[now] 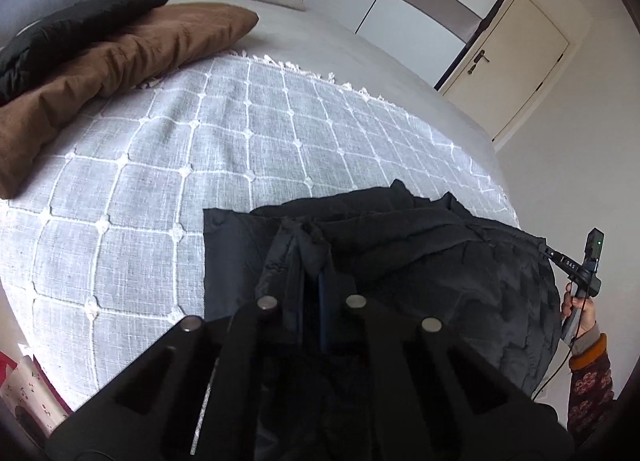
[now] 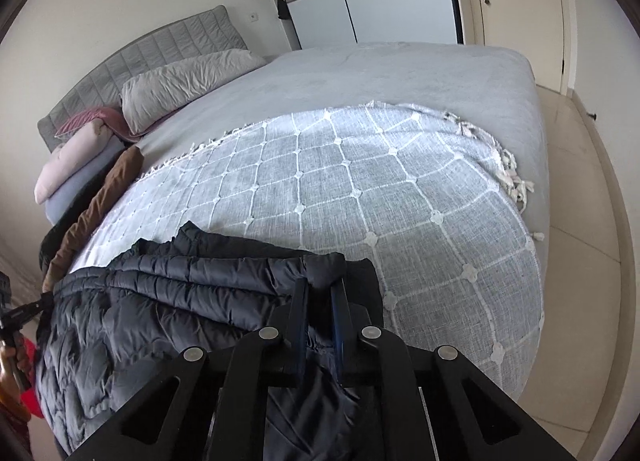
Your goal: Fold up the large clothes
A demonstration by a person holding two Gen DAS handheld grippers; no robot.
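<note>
Grey gridded bedspread (image 2: 360,189) — dark quilted jacket (image 2: 168,301) pinched in both left tongs (image 1: 312,257) and right tongs (image 2: 320,289), "DAS" on the right one.

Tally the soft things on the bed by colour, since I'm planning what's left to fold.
Black or dark: 2, the puffer jacket gripped by both tongs, and a black garment.
Brown: 1, a brown garment.
Light grey: 1, a pillow.
Pink or pale: 1, a stack of folded bedding.
Total: 5.
</note>
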